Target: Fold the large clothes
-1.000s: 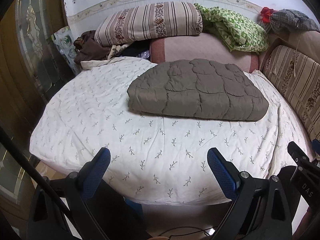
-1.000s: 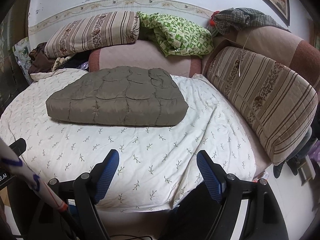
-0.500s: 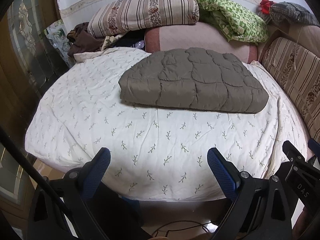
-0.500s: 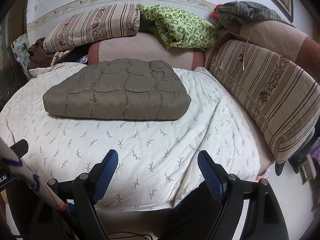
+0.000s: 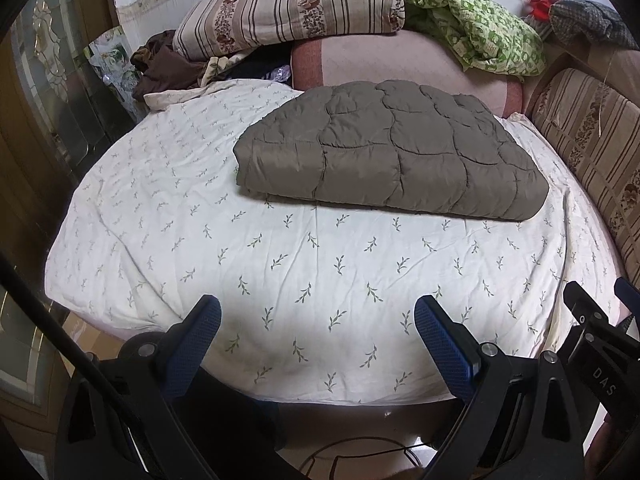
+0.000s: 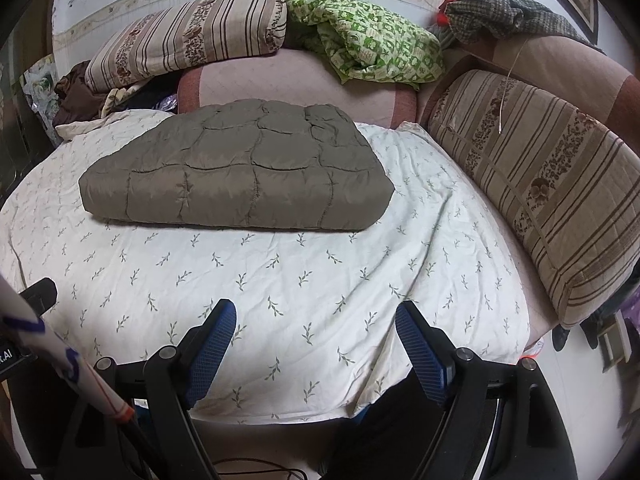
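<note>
A grey-brown quilted garment (image 5: 392, 152) lies folded into a thick flat rectangle on the bed's white leaf-print sheet (image 5: 280, 264); it also shows in the right wrist view (image 6: 240, 176). My left gripper (image 5: 316, 320) is open and empty over the sheet's near edge, well short of the garment. My right gripper (image 6: 316, 324) is open and empty, also over the near edge of the sheet (image 6: 320, 280). The right gripper's body shows at the right edge of the left wrist view (image 5: 596, 344).
Striped cushions (image 5: 288, 12) and a green patterned cloth (image 5: 480, 28) are piled at the bed's head. A long striped bolster (image 6: 540, 196) runs along the right side. Dark clothes (image 5: 160, 64) lie at the back left. A glass door (image 5: 40, 100) stands left.
Both grippers have moved forward over the near edge of the bed, so the folded garment looks closer and lower in both views. The jaws stay open.
</note>
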`<state>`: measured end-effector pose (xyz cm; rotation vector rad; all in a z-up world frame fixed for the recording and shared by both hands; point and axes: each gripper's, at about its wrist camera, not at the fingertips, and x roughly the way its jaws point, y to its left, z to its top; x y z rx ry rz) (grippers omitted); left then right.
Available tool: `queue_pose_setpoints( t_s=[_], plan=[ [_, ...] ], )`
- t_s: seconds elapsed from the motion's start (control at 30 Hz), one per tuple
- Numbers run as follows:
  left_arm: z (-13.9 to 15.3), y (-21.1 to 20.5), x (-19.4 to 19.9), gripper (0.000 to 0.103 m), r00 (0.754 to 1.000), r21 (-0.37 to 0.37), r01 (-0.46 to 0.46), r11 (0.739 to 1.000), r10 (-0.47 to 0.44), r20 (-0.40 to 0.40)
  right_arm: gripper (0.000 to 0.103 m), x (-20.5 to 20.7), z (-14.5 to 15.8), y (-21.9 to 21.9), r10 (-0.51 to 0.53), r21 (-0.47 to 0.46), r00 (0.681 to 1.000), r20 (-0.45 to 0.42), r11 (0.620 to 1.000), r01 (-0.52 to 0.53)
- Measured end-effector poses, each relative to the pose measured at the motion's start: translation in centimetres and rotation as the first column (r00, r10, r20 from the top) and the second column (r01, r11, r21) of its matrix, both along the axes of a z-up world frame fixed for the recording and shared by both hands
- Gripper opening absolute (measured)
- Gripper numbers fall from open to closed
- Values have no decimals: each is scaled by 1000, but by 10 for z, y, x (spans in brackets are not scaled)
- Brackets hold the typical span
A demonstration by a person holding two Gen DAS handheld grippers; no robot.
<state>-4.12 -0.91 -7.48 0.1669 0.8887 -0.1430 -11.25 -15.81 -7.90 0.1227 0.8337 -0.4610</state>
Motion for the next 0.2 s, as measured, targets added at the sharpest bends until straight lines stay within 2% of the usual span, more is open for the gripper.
queue_pose_setpoints(
  t_s=[0.2],
  plan=[
    [-6, 1, 7, 97, 1000, 0, -7, 1000, 7, -9, 85, 11, -8, 0, 15, 12, 1000, -23, 1000, -15]
  ],
)
